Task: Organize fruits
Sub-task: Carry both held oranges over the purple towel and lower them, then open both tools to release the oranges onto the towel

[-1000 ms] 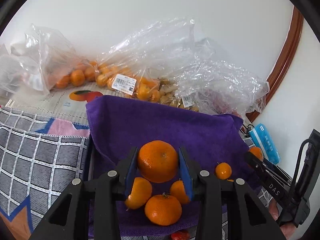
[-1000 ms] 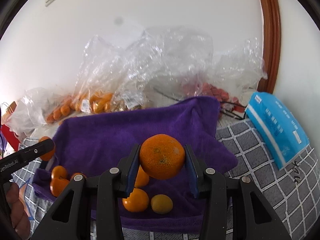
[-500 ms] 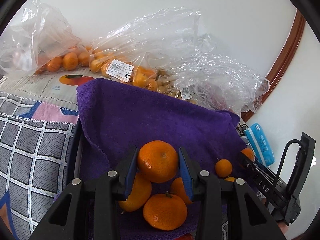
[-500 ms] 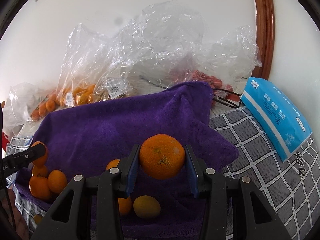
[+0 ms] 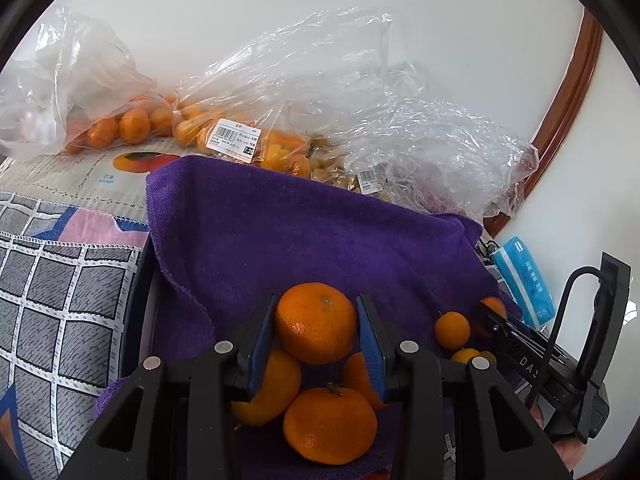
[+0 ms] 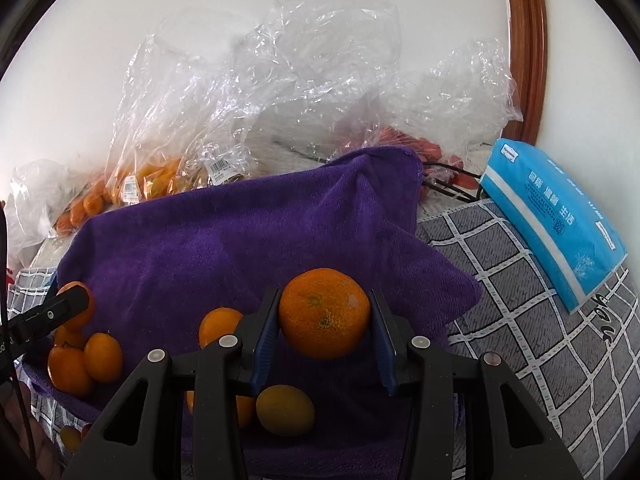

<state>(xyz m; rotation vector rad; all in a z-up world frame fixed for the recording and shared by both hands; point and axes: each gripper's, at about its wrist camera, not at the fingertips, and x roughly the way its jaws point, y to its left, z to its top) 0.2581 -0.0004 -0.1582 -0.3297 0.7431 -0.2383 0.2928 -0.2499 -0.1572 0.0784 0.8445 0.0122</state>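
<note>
White wall [image 5: 280, 8] backs the whole scene, with a curved brown wooden frame [image 6: 524, 40] rising along its right side. Below it a grey checked cloth [image 6: 540, 320] covers the surface, and a purple towel [image 5: 300, 232] is draped over a dark-rimmed tray, of which only the left rim [image 5: 138, 300] shows; the towel's far edge rides up toward the wall and its wide middle lies bare. Against the wall sit clear plastic bags: one at the far left holding mandarins [image 5: 120, 128], a labelled bag of small orange fruit [image 5: 240, 136] beside it, and crumpled bags [image 6: 340, 60] further right whose contents are blurred. A blue tissue pack [image 6: 556, 216] lies on the checked cloth just off the towel's right corner. The left gripper [image 5: 316, 328] has its blue-padded jaws clamped on a mandarin [image 5: 316, 322], held just above a cluster of three mandarins [image 5: 330, 424] on the towel's near left part. The right gripper [image 6: 324, 328] is likewise closed on a second mandarin [image 6: 324, 312] over the towel's near right part, above a yellowish fruit [image 6: 285, 410] and an orange one [image 6: 220, 322] lying there. In the left wrist view, a small orange fruit [image 5: 452, 330] rests on the towel near the right gripper's tip.
</note>
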